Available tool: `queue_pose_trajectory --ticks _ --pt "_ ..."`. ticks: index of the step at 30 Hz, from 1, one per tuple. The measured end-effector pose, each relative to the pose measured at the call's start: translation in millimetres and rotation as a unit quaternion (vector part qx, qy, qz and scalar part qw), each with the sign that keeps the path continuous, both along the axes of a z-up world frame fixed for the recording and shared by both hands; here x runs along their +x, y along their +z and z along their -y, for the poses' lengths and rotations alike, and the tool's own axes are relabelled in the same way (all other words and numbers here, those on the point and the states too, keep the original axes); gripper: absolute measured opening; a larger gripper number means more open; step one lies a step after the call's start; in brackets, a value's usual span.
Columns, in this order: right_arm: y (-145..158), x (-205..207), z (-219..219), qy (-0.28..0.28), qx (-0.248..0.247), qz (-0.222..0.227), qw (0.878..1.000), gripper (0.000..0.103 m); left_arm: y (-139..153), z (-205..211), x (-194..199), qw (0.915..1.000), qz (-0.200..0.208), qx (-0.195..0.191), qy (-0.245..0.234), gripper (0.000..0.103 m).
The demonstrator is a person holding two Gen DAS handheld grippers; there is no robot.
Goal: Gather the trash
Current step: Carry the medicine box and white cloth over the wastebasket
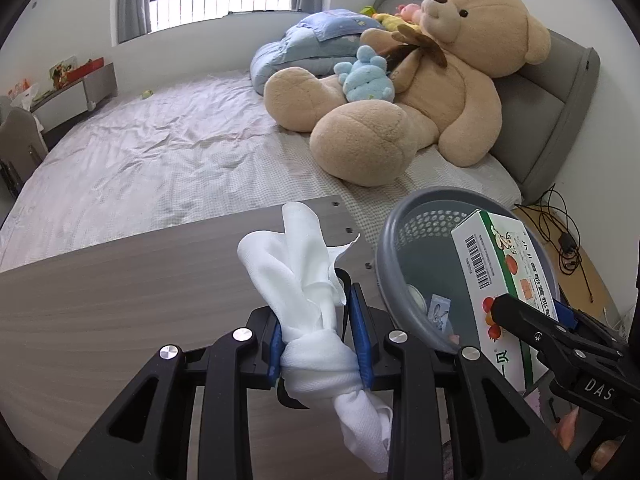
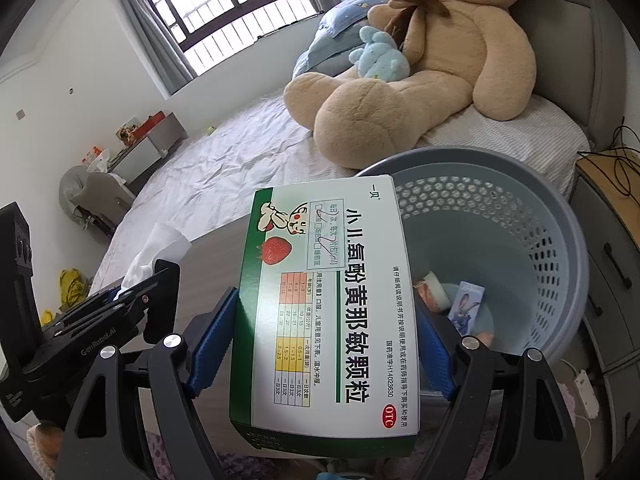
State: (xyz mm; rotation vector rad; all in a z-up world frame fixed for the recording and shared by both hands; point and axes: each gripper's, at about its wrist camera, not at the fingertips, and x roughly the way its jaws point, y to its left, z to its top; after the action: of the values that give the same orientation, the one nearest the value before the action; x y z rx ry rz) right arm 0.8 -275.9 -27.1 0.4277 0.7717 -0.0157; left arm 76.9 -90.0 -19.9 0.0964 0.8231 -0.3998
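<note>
Trash is in both tools at once. A crumpled white paper tissue point(image 1: 308, 280) sits pinched between the blue pads of the left gripper point(image 1: 320, 340), whose jaws stand narrow around its twisted middle; loose ends stick out above and below the pads. In the left wrist view the tissue hangs over a grey wood-grain tabletop point(image 1: 120, 300), with the round grey perforated plastic wastebasket point(image 1: 424, 220) at about three o'clock from it.

The right gripper point(image 2: 324, 332) holds a flat white-and-green cardboard medicine box point(image 2: 332, 304) printed with a strawberry, its jaws spread wide and pressed on the box's long sides. The box's far end reaches over the basket rim at about one o'clock. Inside the basket lie a small blue printed carton point(image 2: 466, 304) and a few other scraps.

Beyond, at twelve o'clock, a big tan plush teddy bear point(image 1: 432, 80) sits on the bed point(image 1: 160, 152).
</note>
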Motion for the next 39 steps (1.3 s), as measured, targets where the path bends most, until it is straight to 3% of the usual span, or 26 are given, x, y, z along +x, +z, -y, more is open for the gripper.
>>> queue_pose_trajectory --ticks 18,39 --pt "-22 -19 106 -0.088 0.013 -0.019 0.996 0.078 -15 120 2 0.9949 -0.020 0.030 -0.095 0.028" --pt "-28 -17 122 -0.099 0.033 -0.018 0.994 0.078 -27 148 10 0.9924 -0.031 0.051 -0.108 0.029"
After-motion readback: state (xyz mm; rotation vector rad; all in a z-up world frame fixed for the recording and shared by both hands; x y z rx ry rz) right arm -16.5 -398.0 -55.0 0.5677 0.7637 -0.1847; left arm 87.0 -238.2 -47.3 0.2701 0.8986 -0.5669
